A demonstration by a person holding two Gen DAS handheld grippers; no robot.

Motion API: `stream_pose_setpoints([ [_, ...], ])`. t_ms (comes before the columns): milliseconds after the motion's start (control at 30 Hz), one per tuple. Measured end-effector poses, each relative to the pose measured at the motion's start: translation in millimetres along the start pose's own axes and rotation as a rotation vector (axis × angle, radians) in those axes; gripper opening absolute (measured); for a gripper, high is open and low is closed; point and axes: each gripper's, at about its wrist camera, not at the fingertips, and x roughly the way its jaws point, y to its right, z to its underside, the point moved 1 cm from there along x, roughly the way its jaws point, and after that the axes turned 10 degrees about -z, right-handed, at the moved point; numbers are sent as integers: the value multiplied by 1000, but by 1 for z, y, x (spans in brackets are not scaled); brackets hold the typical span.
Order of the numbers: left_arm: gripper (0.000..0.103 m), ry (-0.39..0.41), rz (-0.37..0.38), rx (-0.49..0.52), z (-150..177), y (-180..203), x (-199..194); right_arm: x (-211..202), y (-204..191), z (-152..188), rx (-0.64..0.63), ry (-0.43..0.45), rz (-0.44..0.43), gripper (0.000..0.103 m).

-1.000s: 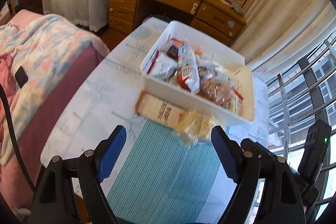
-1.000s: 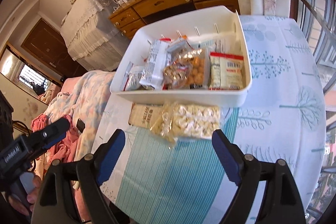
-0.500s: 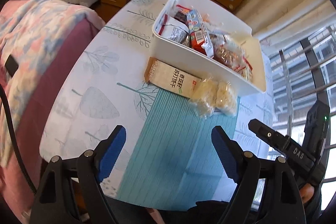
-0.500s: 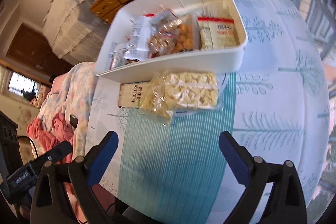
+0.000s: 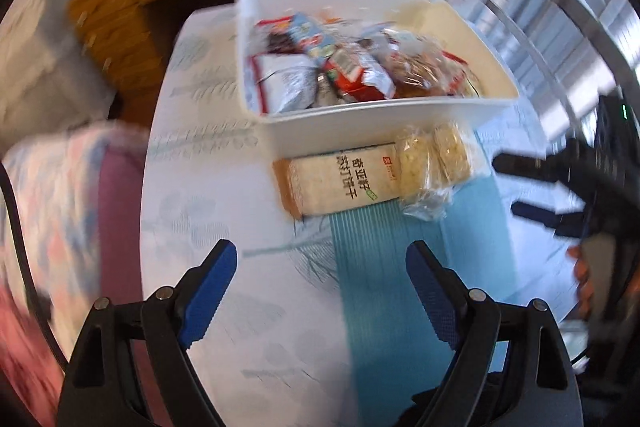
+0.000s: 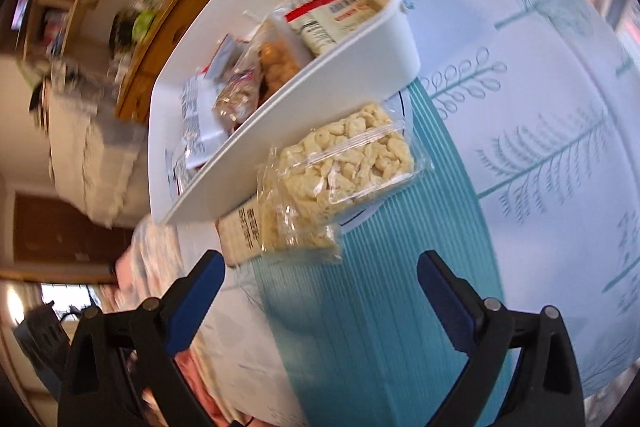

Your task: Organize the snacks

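Grippers, two, both with blue-padded jaws spread wide and nothing between them: left gripper [image 5: 322, 273] above the tablecloth [image 5: 224, 227], right gripper [image 6: 320, 281] above the cloth's teal striped band. Left jaws have just been opening a little further, with nothing in the gap; right jaws have widened markedly since a second ago and now stand steady. Left view alone shows the full face of the biscuit box [image 5: 340, 183], tan with printed characters, lying flat against the near wall of the white bin [image 5: 360, 125]; it also shows the right gripper's black body [image 5: 560, 183] at the frame's right edge, and a hand [image 5: 582, 279] beneath it. Right view shows only one end of that box, the rest hidden under the clear bag of pale crackers [image 6: 340, 171], which overlaps the box's end and touches the bin's wall; this view shows the crackers' broken pieces plainly. Bin holds assorted packets, among them a red-and-white pouch and a bag of brown puffs. Compared with a second ago, both views sit lower and nearer the two loose snacks, each rolled, the right one strongly tilted; box and bag lie unmoved beside the bin
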Motion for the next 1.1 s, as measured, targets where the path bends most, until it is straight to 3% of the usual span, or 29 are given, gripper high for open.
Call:
stream_pose_setpoints([
  [267,86,206,-87,383,2,38,28,11,14,2,96,114,-42,98],
  [433,86,255,-108,536,4,54,49,21,22,4,132,165,-80,98],
  [633,86,245,-122,610,4,62,75,30,30,6,153,221,-126,97],
  [867,86,244,-110,673,-6,66,96,37,38,4,140,260,-157,82],
  [933,86,282,-118,712,-12,70,97,37,39,1,137,275,-161,81],
  [1100,86,281,-84,796,-17,82,104,38,42,-4,159,304,-190,81],
])
